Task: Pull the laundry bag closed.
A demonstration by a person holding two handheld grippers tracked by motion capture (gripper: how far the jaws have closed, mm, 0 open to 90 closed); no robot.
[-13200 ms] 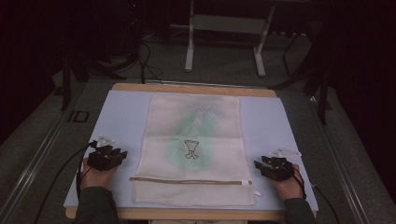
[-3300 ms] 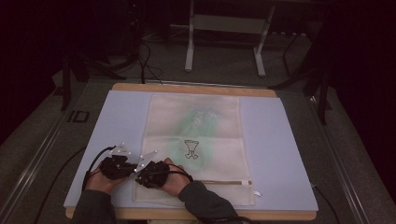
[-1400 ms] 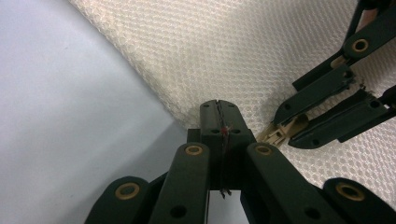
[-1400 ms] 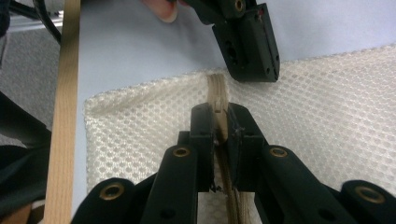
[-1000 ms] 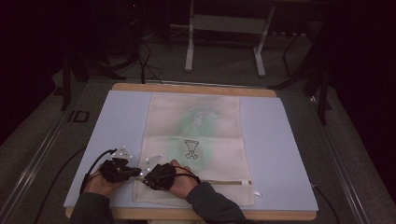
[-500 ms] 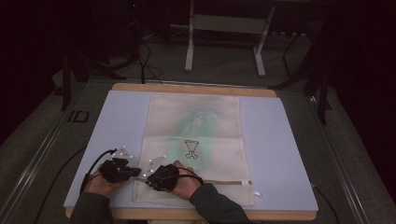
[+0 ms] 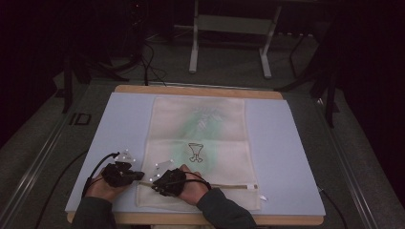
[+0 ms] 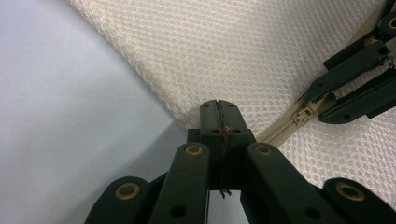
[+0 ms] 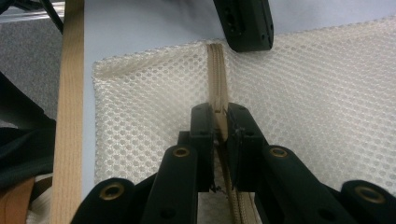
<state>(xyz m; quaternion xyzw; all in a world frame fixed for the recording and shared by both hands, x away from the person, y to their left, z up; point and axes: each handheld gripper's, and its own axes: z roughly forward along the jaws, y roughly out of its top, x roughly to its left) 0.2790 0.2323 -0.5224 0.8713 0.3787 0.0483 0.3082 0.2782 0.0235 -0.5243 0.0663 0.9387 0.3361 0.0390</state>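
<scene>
Both hands low at the counter's (image 7: 291, 143) near edge: left hand-held gripper (image 8: 218, 108) clamps the mesh bag's (image 7: 200, 129) corner, right hand-held gripper (image 9: 219, 112) pinches its zipper (image 9: 215, 70).

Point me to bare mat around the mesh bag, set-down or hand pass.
Free: blue mat right of the mesh laundry bag, and the strip left of it above the left gripper. Crowded: near-left corner, where both grippers, right gripper included, pinch the zipper end.
</scene>
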